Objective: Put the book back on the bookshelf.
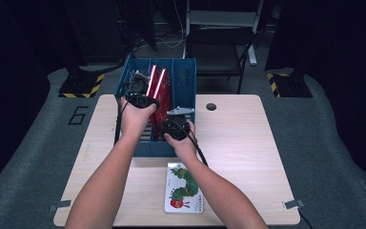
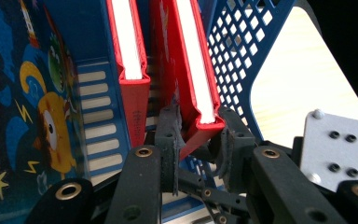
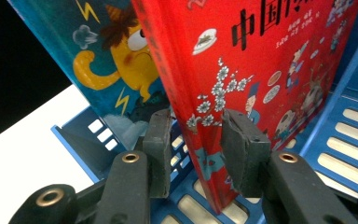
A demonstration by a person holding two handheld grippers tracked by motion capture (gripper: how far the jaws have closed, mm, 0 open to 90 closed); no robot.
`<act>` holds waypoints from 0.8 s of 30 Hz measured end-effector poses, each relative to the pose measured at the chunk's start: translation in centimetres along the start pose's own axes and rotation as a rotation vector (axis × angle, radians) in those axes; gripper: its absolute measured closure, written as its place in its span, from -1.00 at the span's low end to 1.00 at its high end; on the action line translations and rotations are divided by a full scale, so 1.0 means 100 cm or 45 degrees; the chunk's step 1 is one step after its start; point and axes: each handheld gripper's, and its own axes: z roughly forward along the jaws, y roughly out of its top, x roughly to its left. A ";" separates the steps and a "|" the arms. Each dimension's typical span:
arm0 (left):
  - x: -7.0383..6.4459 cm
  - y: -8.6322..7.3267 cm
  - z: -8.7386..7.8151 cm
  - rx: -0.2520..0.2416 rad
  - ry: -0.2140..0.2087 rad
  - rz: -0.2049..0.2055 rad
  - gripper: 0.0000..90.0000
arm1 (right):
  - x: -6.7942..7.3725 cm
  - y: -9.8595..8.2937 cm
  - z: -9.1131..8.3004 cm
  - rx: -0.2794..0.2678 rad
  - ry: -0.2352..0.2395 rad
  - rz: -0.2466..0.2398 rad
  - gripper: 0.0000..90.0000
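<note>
Straddling red book (image 3: pixel 242 70) (spine), right fingers (image 3: pixel 161 149).

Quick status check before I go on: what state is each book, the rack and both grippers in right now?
Left gripper: jaws around the corner of a red book, which stands upright.
Second red book: upright in the rack, not gripped.
Right gripper: jaws either side of a red book's lower edge.
Blue picture book: standing in the rack.
Blue rack: upright on the table.
Caterpillar book: flat on the table, untouched.
</note>
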 end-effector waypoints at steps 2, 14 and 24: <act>0.000 0.000 0.000 0.001 0.003 0.003 0.62 | -0.001 0.000 0.000 0.002 0.000 -0.002 0.41; 0.000 0.001 0.001 -0.015 0.024 -0.005 0.65 | 0.000 0.000 -0.001 0.000 -0.009 -0.017 0.46; -0.002 0.000 0.001 -0.017 0.032 -0.031 0.68 | 0.004 -0.002 0.001 0.017 -0.034 -0.034 0.53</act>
